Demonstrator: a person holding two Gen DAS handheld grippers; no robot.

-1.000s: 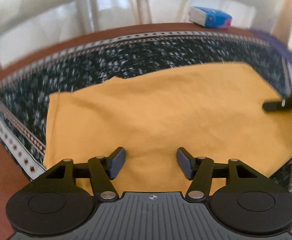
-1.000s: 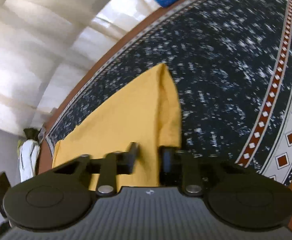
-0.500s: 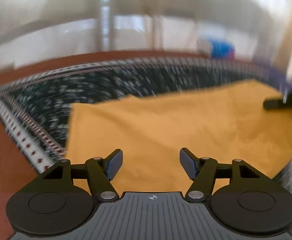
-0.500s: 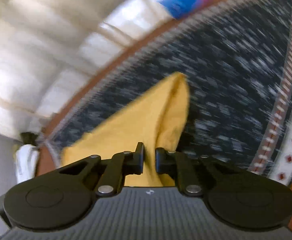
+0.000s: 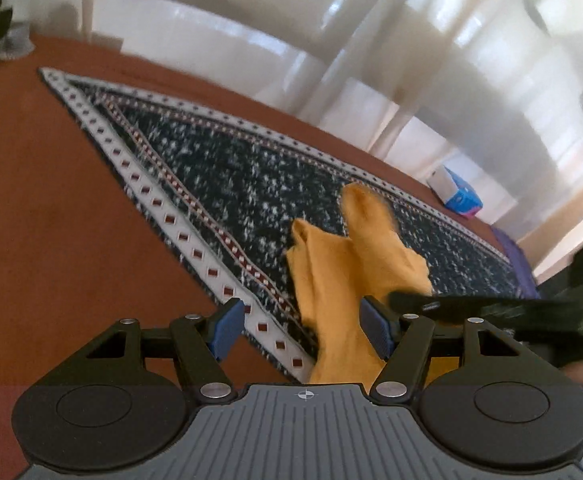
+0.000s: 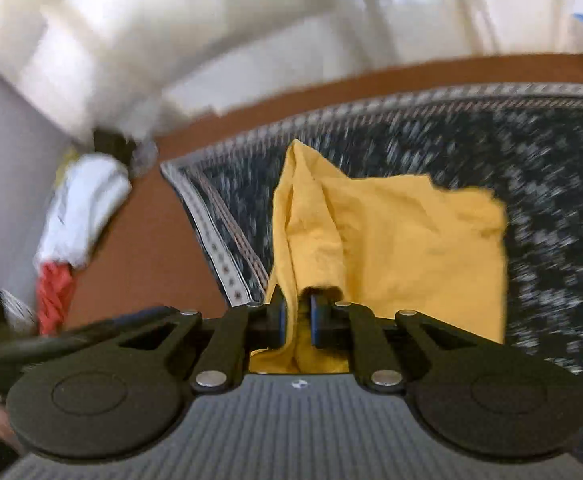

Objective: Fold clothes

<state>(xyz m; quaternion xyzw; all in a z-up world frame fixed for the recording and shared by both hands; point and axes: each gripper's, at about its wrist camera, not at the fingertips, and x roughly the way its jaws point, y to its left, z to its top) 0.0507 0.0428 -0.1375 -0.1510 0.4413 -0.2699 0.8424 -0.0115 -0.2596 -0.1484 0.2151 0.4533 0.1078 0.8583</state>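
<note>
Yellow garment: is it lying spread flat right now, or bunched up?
Bunched up. The yellow garment is gathered into hanging folds, pinched between the right gripper fingers; the left gripper is open beside it.

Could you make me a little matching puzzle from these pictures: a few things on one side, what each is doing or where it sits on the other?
Things:
1. left claw
2. right claw
3. yellow cloth
4. blue box

States:
A. gripped and lifted in folds over the rug
B. on the brown surface beyond the rug
C. open, holding nothing
D. shut on fabric

Pairs: 1-C, 2-D, 3-A, 4-B
</note>
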